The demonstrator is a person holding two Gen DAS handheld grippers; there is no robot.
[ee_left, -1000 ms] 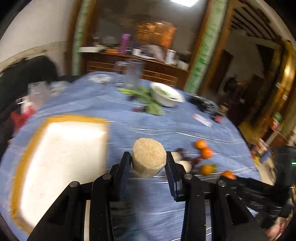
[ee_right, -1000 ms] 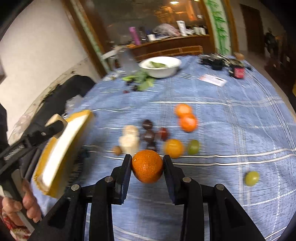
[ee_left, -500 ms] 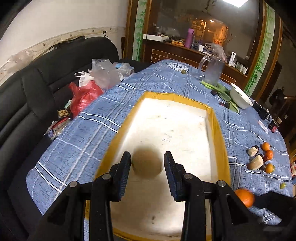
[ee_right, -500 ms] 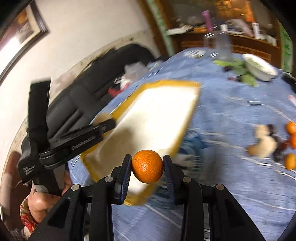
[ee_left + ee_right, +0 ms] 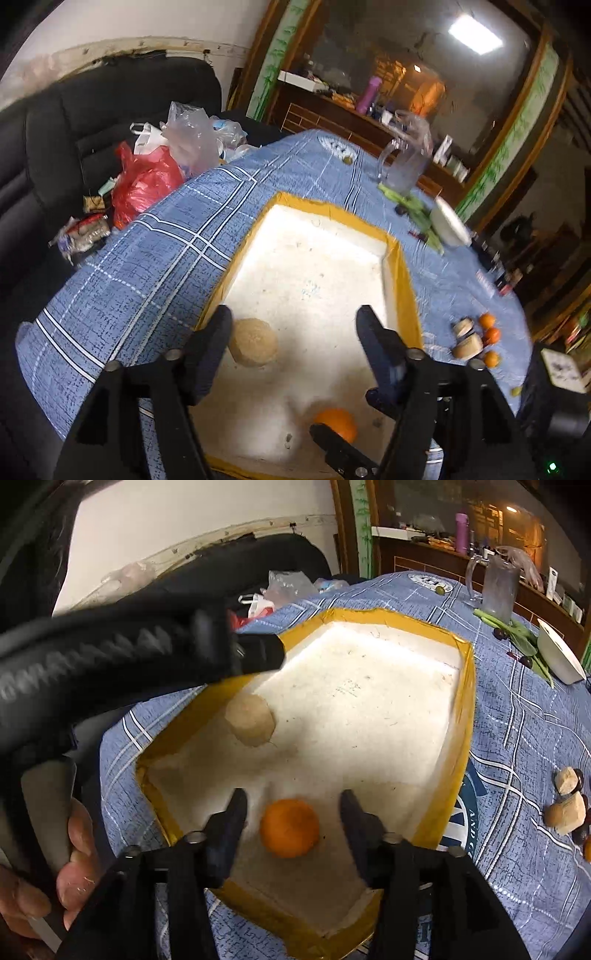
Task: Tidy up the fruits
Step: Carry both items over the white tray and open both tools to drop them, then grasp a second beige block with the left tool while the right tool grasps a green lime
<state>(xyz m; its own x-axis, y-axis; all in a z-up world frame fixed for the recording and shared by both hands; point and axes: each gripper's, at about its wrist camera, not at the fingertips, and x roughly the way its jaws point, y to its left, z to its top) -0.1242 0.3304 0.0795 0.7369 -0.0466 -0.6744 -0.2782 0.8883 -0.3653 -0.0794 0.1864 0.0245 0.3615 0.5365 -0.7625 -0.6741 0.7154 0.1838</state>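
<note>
**Inspector A:** We found both tools spread wide over the tray (image 5: 334,258). The left gripper (image 5: 293,345) held nothing; the tan round fruit (image 5: 254,341) lay on the tray floor just inside its left finger, and we could not tell whether the two touched. The right gripper (image 5: 291,821) was likewise parted, with the orange (image 5: 289,827) resting on the tray floor between its fingers, clear of both.

**Inspector B:** We noted several obstructions. In the right wrist view the left tool's black body crossed the upper left and covered the tray's far left rim; the person's hand (image 5: 48,875) was cut off at the lower left edge. In the left wrist view the right tool's finger hid the lower part of the orange, and the tray's near edge was lost behind the gripper bodies.

**Inspector A:** We recorded the surroundings as well. On the blue checked tablecloth (image 5: 147,258), right of the tray, sat the remaining fruits (image 5: 476,339): small oranges and pale cut pieces, too blurred to identify further. Farther back stood a clear jug (image 5: 404,162) and a white bowl (image 5: 448,227) beside green leaves. Plastic bags (image 5: 162,166) lay on the dark sofa beyond the table's left edge.
</note>
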